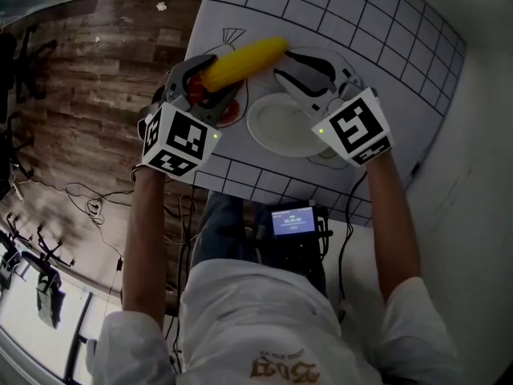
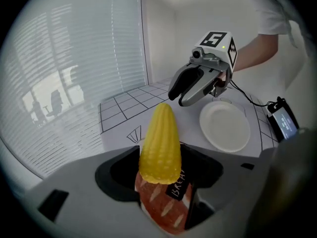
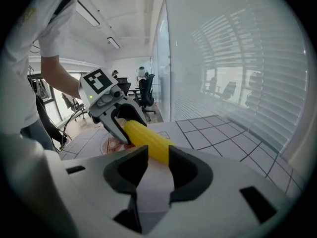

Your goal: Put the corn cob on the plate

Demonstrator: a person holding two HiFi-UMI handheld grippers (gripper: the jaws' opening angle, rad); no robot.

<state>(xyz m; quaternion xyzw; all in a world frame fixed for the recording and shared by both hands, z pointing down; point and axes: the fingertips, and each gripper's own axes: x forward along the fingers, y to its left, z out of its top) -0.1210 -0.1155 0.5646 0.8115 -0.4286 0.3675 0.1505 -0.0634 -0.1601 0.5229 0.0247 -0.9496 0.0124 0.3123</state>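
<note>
A yellow corn cob [image 1: 243, 61] lies across the white gridded sheet, beyond the round white plate [image 1: 260, 131]. My left gripper [image 1: 210, 87] stands open around the cob's thick end [image 2: 159, 148], with a red-brown toy bread piece [image 2: 163, 207] under it. My right gripper [image 1: 287, 64] stands open at the narrow end, and the tip [image 3: 154, 145] reaches in between its jaws. In the left gripper view the right gripper [image 2: 179, 90] hangs above the far side of the plate [image 2: 225, 128]. In the right gripper view the left gripper [image 3: 119, 130] straddles the far end of the cob.
The gridded sheet [image 1: 361, 22] covers the table. A wooden floor with cables [image 1: 96, 70] lies beyond the table's left edge. A small device with a lit screen [image 1: 292, 221] sits at the near edge by my body, wired up.
</note>
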